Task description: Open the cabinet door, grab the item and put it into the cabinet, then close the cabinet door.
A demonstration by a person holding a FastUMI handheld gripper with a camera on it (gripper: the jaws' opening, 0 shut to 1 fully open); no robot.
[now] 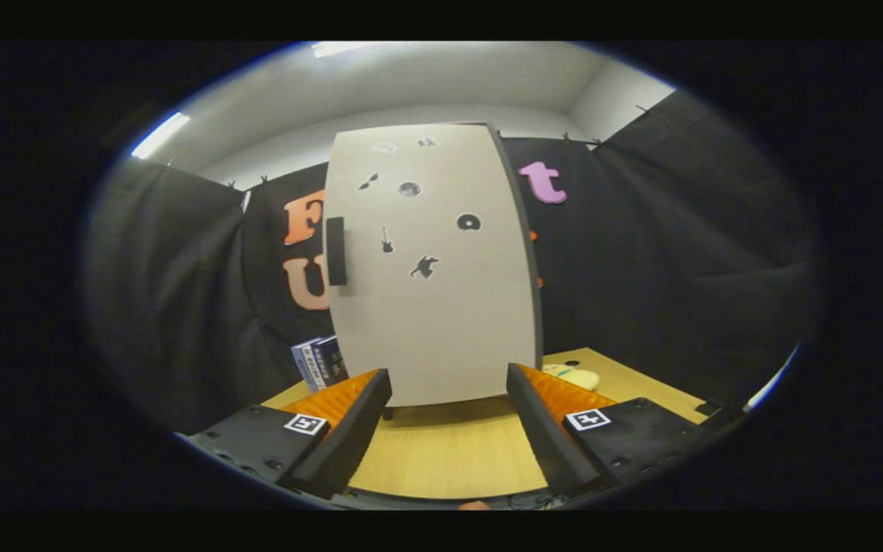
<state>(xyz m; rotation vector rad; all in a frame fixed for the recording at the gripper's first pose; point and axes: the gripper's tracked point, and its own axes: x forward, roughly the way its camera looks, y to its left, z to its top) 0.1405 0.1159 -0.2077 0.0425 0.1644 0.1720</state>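
A tall white cabinet (pixel 430 276) stands on the wooden table (pixel 449 452) straight ahead of my gripper (pixel 449 383), its door shut. A dark handle (pixel 336 251) sits on the door's left edge, and several small dark stickers dot the front. My fingers stand wide open just short of the cabinet's base, with nothing between them. A pale soft item (pixel 576 376) lies on the table to the right of the cabinet, just beyond my right finger (pixel 545 418).
Two or three books (pixel 320 362) lean upright at the cabinet's left side. A small dark spot (pixel 572 363) marks the table behind the pale item. Black cloth walls close in the booth on all sides. The table's right edge runs behind my right finger.
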